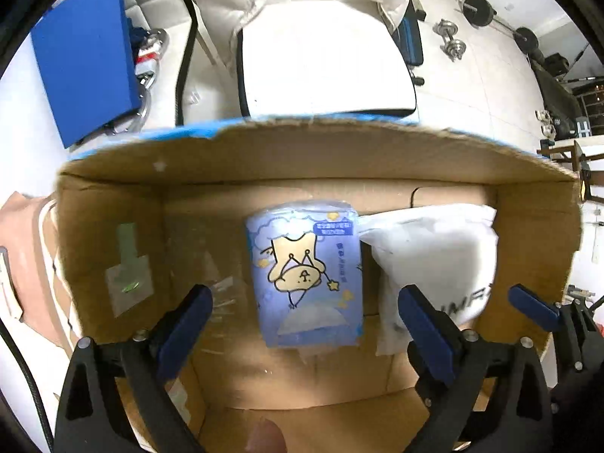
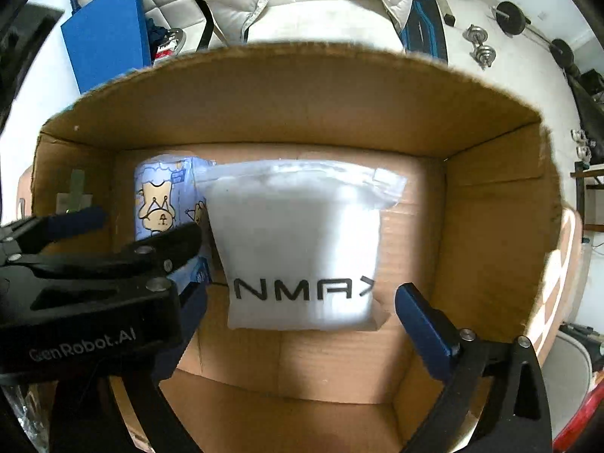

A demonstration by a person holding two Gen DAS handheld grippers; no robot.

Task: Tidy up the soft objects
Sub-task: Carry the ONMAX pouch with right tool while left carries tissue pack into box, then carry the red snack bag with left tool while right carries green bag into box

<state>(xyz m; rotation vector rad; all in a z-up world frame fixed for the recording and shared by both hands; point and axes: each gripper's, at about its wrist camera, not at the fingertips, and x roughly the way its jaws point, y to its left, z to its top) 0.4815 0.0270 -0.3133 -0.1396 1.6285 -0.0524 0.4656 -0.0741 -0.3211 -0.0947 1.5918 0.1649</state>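
Jaws wide on both: left gripper (image 1: 305, 317) and right gripper (image 2: 302, 317) hold nothing, tissue pack (image 1: 304, 275) and white pouch (image 2: 298, 245) lying side by side in cardboard box (image 2: 302, 113)

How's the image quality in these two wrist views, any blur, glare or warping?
Left wrist view: heavy fisheye bending, the cardboard box rim smeared, the blue tissue pack fairly sharp. Right wrist view: same warping, bright light washing out the white bag, and the left gripper looming dark at the left.

Both wrist cameras look straight down, close, into one cardboard box (image 1: 113, 188)
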